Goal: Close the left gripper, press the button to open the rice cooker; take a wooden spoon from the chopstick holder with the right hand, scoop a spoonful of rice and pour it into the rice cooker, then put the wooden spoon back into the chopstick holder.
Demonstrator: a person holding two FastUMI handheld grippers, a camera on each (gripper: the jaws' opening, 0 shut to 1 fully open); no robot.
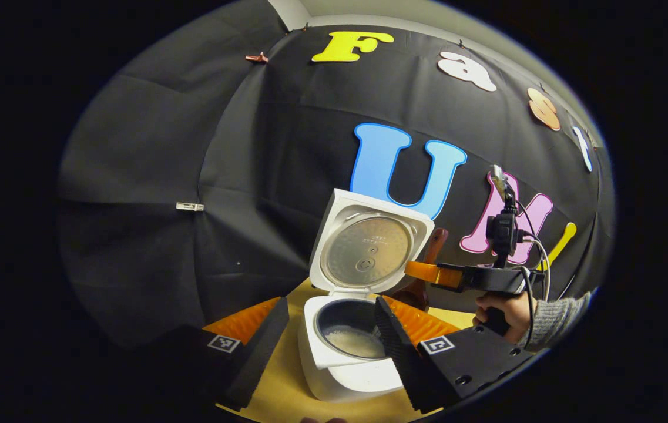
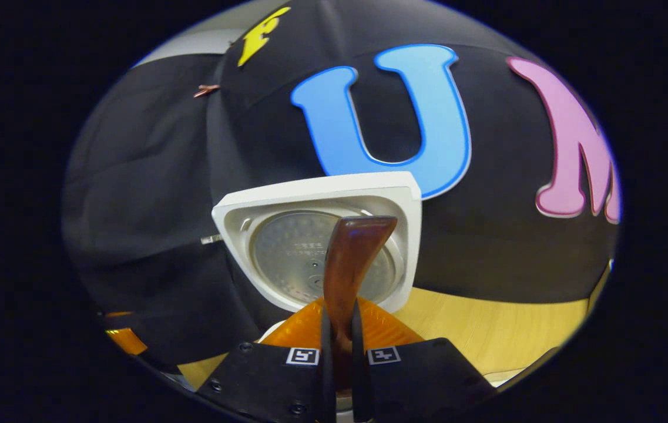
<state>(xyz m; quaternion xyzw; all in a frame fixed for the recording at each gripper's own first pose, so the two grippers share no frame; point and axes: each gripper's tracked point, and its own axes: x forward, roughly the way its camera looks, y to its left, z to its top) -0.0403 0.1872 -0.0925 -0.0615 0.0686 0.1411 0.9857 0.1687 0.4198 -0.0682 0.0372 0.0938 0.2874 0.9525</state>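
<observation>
The rice cooker (image 1: pixel 348 329) stands open on the table (image 1: pixel 286 382), lid (image 1: pixel 369 247) up, some rice in its pot. The left gripper (image 1: pixel 331 338) hangs wide apart, empty. The right gripper (image 2: pixel 339 346) pinches the wooden spoon (image 2: pixel 348 264) over the cooker; pouring seems done or nearly, and returning it remains.

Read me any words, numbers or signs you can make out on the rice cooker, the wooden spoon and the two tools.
Rice cooker lid: a short line of print on the metal inner plate, too small to read.
Left tool: square black-and-white markers, patterns, not words.
Right tool: the same kind of markers, no words.
Wooden spoon: no text seen.
</observation>
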